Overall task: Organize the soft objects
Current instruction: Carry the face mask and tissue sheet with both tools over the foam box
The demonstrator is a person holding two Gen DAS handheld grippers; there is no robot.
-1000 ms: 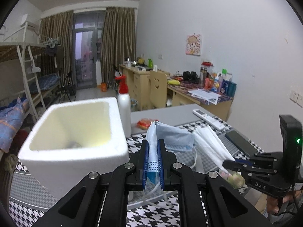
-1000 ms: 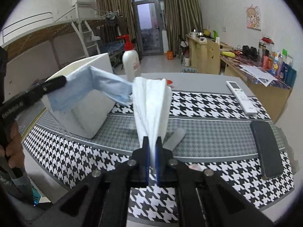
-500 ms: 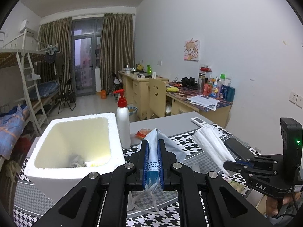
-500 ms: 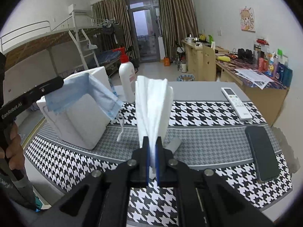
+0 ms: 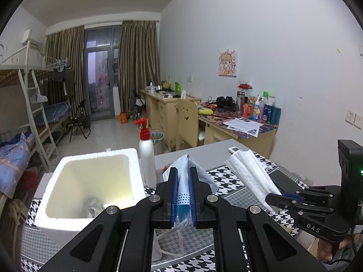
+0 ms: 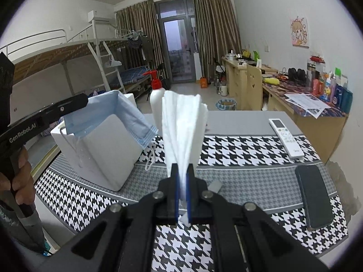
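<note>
Houndstooth table (image 6: pixel 238 146) — one foam box (image 5: pixel 90 181), two masks (image 6: pixel 181 124) (image 5: pixel 182 181), one bottle (image 5: pixel 147 158)

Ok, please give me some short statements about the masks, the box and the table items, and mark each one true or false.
1. The left gripper holds a pleated blue face mask. True.
2. The right gripper has open, empty jaws. False: it is shut on a folded white face mask.
3. The white foam box is closed with a lid. False: it is open on top.
4. A white pump bottle with a red top stands beside the box. True.
5. A black phone lies on the houndstooth tablecloth. True.
</note>
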